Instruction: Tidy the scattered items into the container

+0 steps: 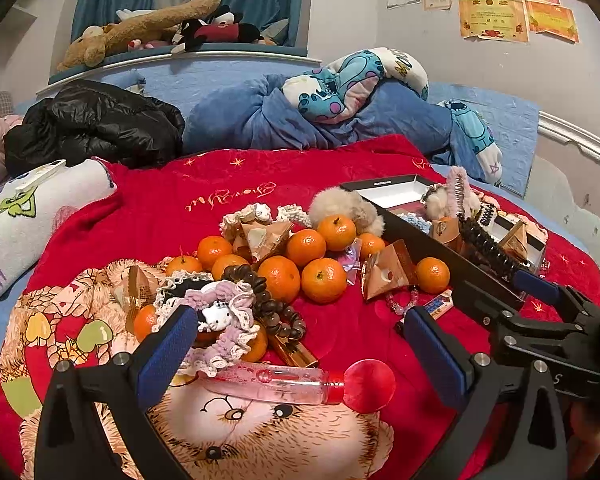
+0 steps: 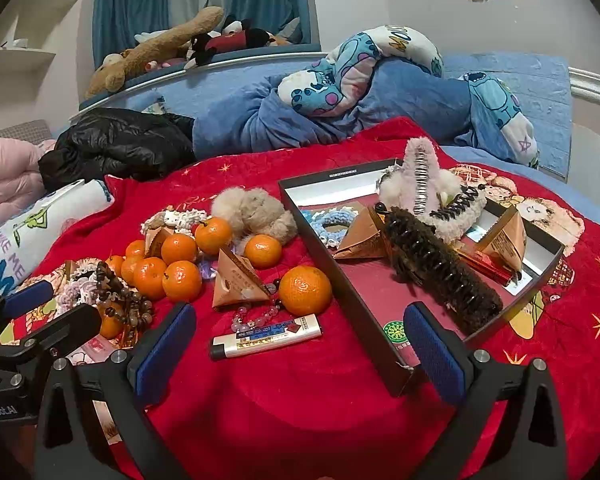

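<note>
A black open box (image 2: 340,280) lies on the red blanket; it holds a brown hair claw (image 2: 440,268), a pink fluffy claw (image 2: 420,184), gold triangular packets and a blue scrunchie. Left of it lie several mandarins (image 2: 305,290), a gold packet (image 2: 236,280), a bead bracelet (image 2: 256,318) and a lighter (image 2: 266,336). My right gripper (image 2: 300,352) is open and empty, just in front of the lighter. My left gripper (image 1: 300,344) is open and empty over a clear pink tube (image 1: 276,388), next to a lilac scrunchie (image 1: 228,320) and brown beads (image 1: 268,300). The box also shows in the left wrist view (image 1: 428,248).
A black jacket (image 1: 96,124) and blue bedding with a printed pillow (image 1: 340,84) lie behind the pile. A white printed pillow (image 1: 28,216) sits at the left. Plush toys (image 1: 148,24) line the headboard ledge. The right gripper's body (image 1: 548,320) shows beside the left one.
</note>
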Demonstrator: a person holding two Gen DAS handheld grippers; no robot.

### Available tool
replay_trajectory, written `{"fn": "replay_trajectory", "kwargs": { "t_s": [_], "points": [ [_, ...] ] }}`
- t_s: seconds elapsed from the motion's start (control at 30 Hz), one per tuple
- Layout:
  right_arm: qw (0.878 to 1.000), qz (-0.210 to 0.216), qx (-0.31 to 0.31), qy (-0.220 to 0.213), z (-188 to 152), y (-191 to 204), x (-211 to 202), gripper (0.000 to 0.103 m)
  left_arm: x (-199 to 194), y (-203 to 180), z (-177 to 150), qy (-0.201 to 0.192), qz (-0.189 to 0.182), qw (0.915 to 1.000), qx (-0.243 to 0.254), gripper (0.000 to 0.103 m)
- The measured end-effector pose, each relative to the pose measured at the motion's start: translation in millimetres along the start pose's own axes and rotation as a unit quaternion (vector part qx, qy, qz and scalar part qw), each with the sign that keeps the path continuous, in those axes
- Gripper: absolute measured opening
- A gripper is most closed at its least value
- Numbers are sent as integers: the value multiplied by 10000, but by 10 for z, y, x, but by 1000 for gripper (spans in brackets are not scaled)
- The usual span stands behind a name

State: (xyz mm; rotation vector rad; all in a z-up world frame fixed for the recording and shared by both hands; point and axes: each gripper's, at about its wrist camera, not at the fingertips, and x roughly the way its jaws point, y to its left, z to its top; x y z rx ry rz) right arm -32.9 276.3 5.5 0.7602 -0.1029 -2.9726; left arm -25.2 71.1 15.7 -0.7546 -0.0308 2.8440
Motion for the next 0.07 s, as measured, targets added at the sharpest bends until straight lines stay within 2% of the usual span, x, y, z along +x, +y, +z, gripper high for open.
{"fn": "replay_trajectory", "kwargs": {
  "t_s": [0.07],
  "points": [
    [10000,2,-6,11,-3,3,5,103,-6,-10,-1,-7,3,10000,15,103]
  ]
}}
